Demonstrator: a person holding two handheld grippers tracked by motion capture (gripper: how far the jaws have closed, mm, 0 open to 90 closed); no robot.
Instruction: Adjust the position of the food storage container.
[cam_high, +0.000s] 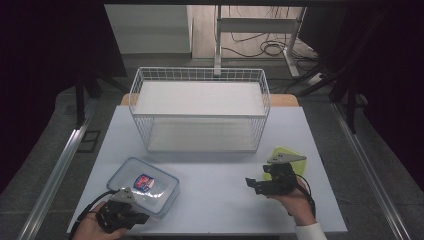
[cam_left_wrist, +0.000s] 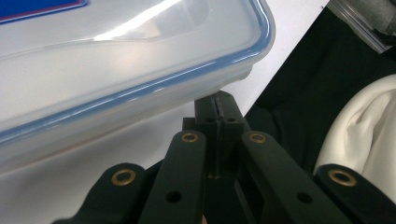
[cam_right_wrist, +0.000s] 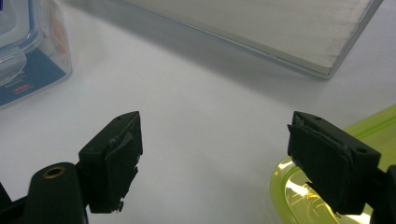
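A clear plastic box (cam_high: 143, 185) with a blue-rimmed lid and a red-and-blue label lies at the table's front left. My left gripper (cam_high: 136, 216) is at its near edge. In the left gripper view the box (cam_left_wrist: 116, 70) looms large, and the shut left gripper (cam_left_wrist: 218, 103) has its tips against the underside of the lid's rim near a corner. A yellow-green lidded box (cam_high: 289, 154) sits at the right. My right gripper (cam_high: 253, 186) hovers beside it, pointing left. In the right gripper view the right gripper (cam_right_wrist: 215, 140) is open wide over bare table, one jaw above the yellow-green box (cam_right_wrist: 299, 191).
A white wire basket (cam_high: 200, 107) with a shelf stands at the back middle of the white table (cam_high: 215, 175); its base (cam_right_wrist: 261, 28) is ahead of the right gripper. The clear box (cam_right_wrist: 28, 51) lies far left there. A white sleeve (cam_left_wrist: 364, 130) is close by.
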